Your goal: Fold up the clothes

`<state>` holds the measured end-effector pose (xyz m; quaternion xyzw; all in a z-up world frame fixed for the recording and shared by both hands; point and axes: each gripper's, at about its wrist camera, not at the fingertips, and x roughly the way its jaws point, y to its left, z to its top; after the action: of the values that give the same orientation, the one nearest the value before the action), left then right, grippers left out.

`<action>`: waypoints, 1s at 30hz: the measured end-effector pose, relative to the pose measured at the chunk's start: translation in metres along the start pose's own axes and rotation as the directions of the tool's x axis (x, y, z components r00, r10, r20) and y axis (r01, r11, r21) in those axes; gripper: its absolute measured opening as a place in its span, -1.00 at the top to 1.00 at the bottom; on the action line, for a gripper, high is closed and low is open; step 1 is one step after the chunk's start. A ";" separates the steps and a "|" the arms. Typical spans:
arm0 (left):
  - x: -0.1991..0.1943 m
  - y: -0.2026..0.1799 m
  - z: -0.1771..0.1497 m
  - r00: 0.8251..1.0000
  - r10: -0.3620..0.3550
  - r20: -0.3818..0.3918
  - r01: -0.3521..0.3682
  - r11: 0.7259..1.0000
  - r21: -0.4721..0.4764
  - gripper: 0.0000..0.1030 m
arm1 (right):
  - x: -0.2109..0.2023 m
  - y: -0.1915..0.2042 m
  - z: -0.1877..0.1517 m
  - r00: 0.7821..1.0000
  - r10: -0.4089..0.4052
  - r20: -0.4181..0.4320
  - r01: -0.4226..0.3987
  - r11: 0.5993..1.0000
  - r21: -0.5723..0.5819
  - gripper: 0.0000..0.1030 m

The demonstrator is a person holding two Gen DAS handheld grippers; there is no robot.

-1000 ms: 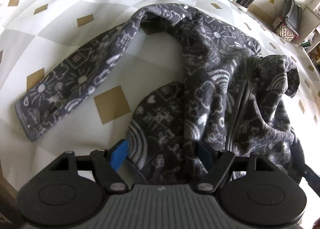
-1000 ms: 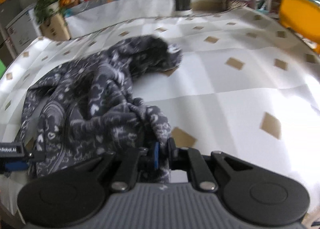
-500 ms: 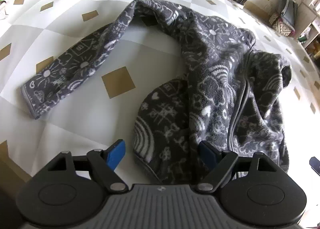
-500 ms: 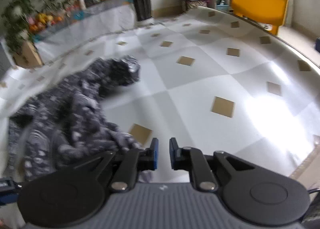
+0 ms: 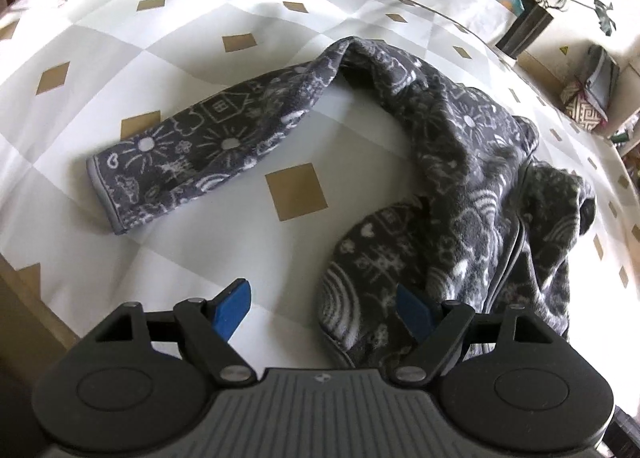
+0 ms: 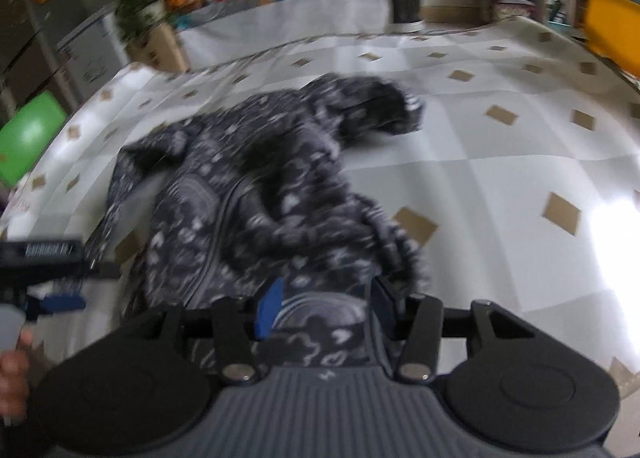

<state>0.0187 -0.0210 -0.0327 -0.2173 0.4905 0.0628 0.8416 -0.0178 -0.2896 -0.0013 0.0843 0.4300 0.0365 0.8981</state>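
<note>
1. Dark grey patterned fleece garment [image 5: 472, 177] lies crumpled on the checked tablecloth [image 5: 120, 49]; one sleeve [image 5: 192, 145] stretches out flat to the left.
2. Left gripper [image 5: 324, 308]: jaws spread wide, empty, near hem under its right finger.
3. Right gripper [image 6: 326, 304]: jaws wide, fabric between them, not clamped. View blurred.

right view motion-blurred | garment [image 6: 280, 193] pattern smeared | shelf items unreadable

garment [image 5: 460, 185] on table [image 5: 200, 9], sleeve [image 5: 192, 145] leftward
</note>
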 end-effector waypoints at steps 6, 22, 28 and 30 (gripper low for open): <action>0.011 -0.007 0.000 0.999 -0.031 -0.034 0.031 1.000 -0.005 -0.54 | 0.009 0.006 -0.004 0.999 0.012 -0.039 -0.013 1.000 -0.024 0.00; 0.038 -0.023 0.003 0.997 -0.023 -0.067 0.025 0.999 0.025 -0.37 | 0.024 -0.008 -0.007 0.996 -0.002 -0.086 0.006 0.999 0.050 -0.06; 0.038 -0.029 0.001 0.996 -0.060 -0.062 0.064 0.996 0.067 0.31 | 0.031 -0.012 -0.009 0.994 -0.015 -0.110 0.023 0.997 0.070 -0.08; 0.036 -0.032 0.000 0.996 -0.065 -0.055 0.069 0.994 0.089 0.54 | 0.032 -0.012 -0.010 0.993 -0.018 -0.113 0.026 0.997 0.072 -0.09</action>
<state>0.0470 -0.0536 -0.0542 -0.1968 0.5070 0.0066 0.8391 -0.0055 -0.2961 -0.0336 0.1103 0.4820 0.0156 0.8691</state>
